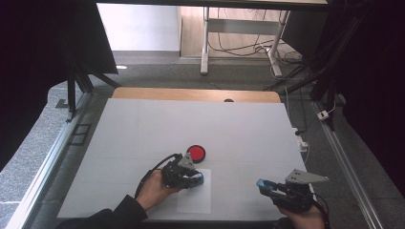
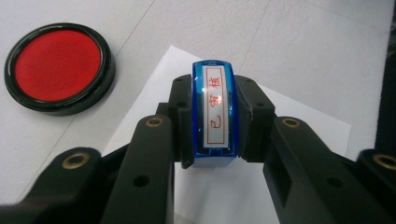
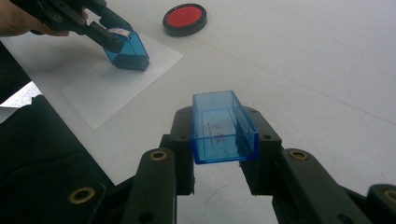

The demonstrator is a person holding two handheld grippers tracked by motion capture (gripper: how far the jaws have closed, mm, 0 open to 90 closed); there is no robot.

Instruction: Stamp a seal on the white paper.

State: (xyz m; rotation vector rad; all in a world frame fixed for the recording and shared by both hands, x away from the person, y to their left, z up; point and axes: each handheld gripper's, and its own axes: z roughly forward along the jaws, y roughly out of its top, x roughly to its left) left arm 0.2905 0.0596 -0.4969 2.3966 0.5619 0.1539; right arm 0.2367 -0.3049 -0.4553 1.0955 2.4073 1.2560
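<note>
Stamp (image 2: 214, 114), judged light, rigid and probably slick plastic, is pinched at its flat sides by the left gripper (image 1: 191, 179) on the paper (image 1: 195, 202), while its cap (image 3: 223, 127) is clamped in the right gripper (image 3: 219, 154)

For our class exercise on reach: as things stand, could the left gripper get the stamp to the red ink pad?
Probably yes. The left gripper holds the blue stamp on the white paper, and the red ink pad lies just beyond it, lid off, with bare table between.
</note>
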